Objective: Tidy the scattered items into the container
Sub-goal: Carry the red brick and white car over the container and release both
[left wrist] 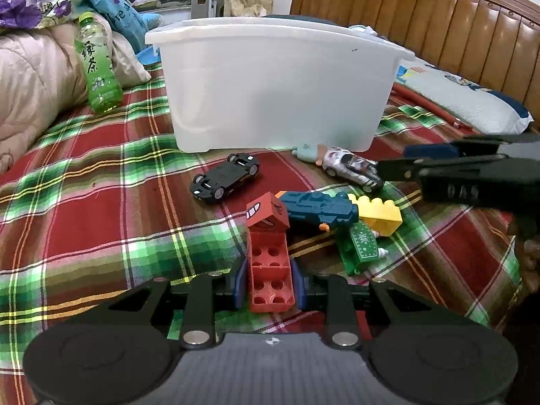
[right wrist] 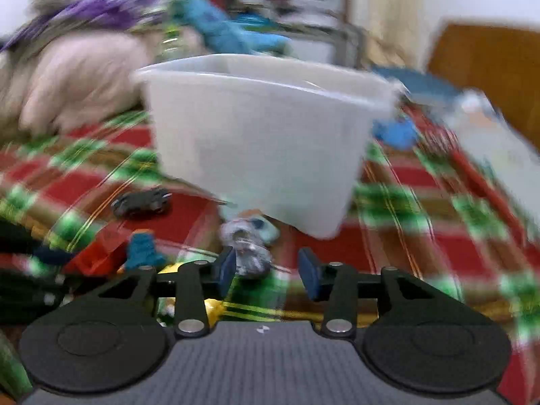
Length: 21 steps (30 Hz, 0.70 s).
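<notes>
Left gripper (left wrist: 269,285) clamps one red block (left wrist: 269,271); right gripper (right wrist: 266,271) parted, empty; two cars, one bin (left wrist: 270,91).

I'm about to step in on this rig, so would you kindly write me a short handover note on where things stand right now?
Left gripper: jaws shut on the red block, held over the plaid bedspread.
Right gripper: jaws open, empty, near the silver toy car; this view is motion-blurred.
White bin stands ahead on the bed; its inside cannot be seen, so what is already in it is unknown.
Still out: black toy car lying upside down, the silver car, blue toy, yellow block, green piece.
Next, probably: drop the red block into the bin, then grasp the silver car.
</notes>
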### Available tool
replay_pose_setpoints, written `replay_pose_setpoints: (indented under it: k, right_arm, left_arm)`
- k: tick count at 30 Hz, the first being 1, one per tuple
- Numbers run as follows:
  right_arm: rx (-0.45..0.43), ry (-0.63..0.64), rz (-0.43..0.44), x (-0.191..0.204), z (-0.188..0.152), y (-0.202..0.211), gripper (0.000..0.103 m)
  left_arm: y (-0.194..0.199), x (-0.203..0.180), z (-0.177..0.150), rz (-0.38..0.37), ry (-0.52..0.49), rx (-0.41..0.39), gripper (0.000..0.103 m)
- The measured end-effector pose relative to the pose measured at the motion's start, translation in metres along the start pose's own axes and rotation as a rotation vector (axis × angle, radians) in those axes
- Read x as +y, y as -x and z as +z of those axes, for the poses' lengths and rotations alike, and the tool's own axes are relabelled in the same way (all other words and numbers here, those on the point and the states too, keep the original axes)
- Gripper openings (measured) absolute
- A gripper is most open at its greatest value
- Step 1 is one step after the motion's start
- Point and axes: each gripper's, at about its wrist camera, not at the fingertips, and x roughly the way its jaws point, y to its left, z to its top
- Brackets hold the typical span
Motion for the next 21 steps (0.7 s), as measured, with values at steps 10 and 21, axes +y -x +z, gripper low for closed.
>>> replay_pose_setpoints:
  k: [10, 21]
  right_arm:
    - [0.098, 0.047, -0.032, 0.010, 0.005, -0.044, 0.038]
    - [0.008, -0.037, -0.068, 0.000, 0.017, -0.002, 0.033]
  left_arm:
    - [-0.004, 0.001, 0.003, 0.004, 0.003, 0.005, 0.031]
    - [0.026, 0.000, 0.037, -0.029, -0.024, -0.098, 0.028]
